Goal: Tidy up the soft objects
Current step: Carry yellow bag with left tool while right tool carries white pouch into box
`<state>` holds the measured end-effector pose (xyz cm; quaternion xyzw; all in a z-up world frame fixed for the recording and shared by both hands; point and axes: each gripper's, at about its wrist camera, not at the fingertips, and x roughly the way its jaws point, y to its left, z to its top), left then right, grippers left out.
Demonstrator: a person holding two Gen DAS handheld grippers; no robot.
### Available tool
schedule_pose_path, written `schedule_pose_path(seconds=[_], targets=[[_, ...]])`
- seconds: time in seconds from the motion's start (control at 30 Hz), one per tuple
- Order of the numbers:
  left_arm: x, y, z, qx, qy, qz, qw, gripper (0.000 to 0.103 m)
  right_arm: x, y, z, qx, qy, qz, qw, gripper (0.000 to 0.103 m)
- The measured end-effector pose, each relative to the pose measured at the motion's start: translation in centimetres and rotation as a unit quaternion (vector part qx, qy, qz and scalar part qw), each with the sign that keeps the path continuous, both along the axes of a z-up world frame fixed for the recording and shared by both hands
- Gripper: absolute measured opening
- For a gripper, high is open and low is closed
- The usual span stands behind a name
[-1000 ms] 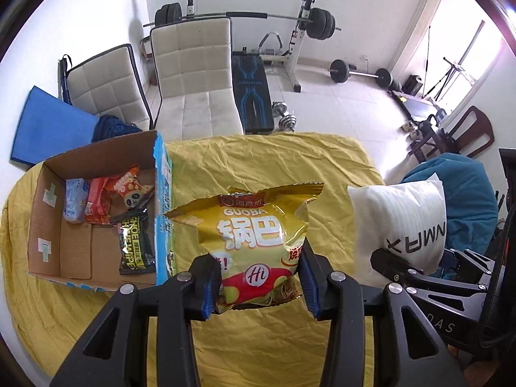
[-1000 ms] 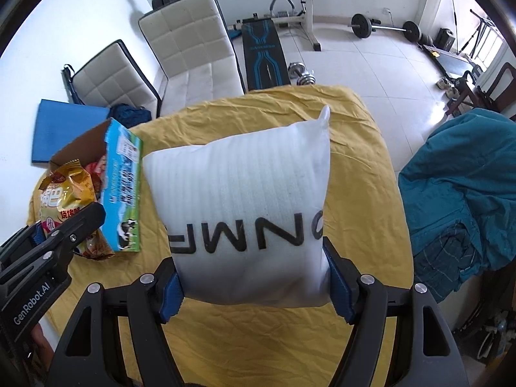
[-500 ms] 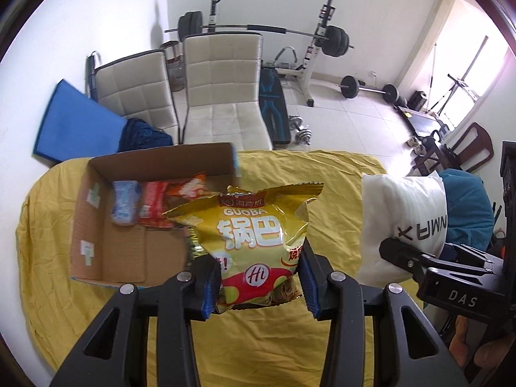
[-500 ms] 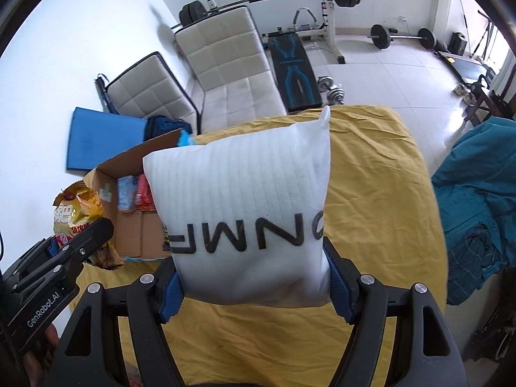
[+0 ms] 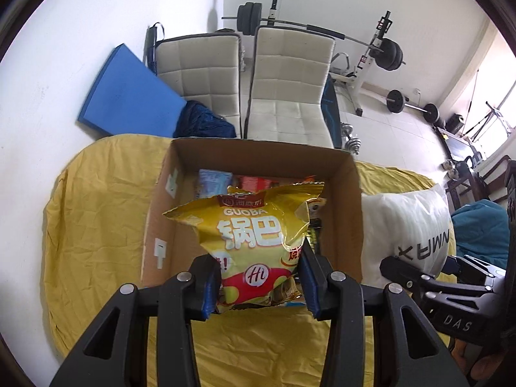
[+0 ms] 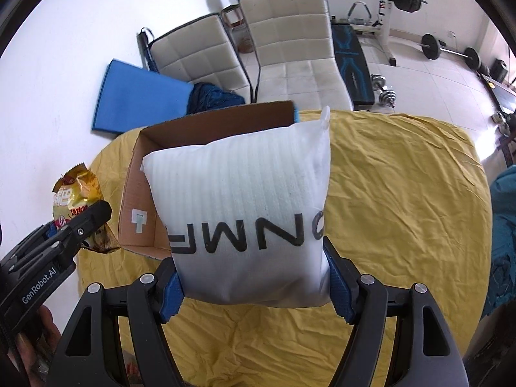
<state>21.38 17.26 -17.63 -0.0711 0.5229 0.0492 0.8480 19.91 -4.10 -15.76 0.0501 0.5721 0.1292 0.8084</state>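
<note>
My left gripper (image 5: pixel 259 285) is shut on a yellow Guoba snack bag (image 5: pixel 251 232) and holds it above the near edge of an open cardboard box (image 5: pixel 350 200). The box holds several snack packets, among them a blue one (image 5: pixel 213 182) and a red one (image 5: pixel 258 181). My right gripper (image 6: pixel 254 290) is shut on a white foam pillow bag (image 6: pixel 245 200) with black letters, held above the yellow cloth just right of the box (image 6: pixel 135 193). The pillow bag also shows in the left wrist view (image 5: pixel 406 225), and the snack bag in the right wrist view (image 6: pixel 75 196).
A yellow cloth (image 6: pixel 403 200) covers the table. Two white chairs (image 5: pixel 290 96) stand behind it, with a blue mat (image 5: pixel 125 96) against the wall and gym weights (image 5: pixel 387 54) beyond. A teal fabric heap (image 6: pixel 503 225) lies to the right.
Both grippers swung left, toward the box. The snack bag went from the box's right side to over its near edge. The pillow bag now overlaps the box's right part.
</note>
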Motion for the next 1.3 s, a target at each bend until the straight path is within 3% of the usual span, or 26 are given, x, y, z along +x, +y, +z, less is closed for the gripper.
schedule_pose_path(seconds=[0.17,0.3,0.6,1.0,1.3], targets=[[1.8,2.7,-3.5,-0.004,0.035,0.001,0.9994,0.039,2.0,4.4,-3.8,-0.008,0.022,0.021,1.0,0.075],[3.4,4.9,-7.3,-0.05,0.083,0.006,0.9953,0.039,3.8,6.7,-7.8,-0.008,0.052,0.022,0.998,0.075],[6.7,7.4,-14.4,-0.137,0.179,0.012,0.9742,0.039,6.6,10.1,-17.4,-0.012,0.133,0.031,0.991,0.075],[7.6,7.5,-19.3,-0.124,0.259,-0.005,0.9578,0.04,7.8,13.0,-23.9,-0.022,0.2,0.043,0.979,0.077],[7.0,7.3,-22.1,-0.132,0.301,-0.009,0.9444,0.04,8.9,14.9,-26.6,-0.041,0.206,0.033,0.977,0.079]])
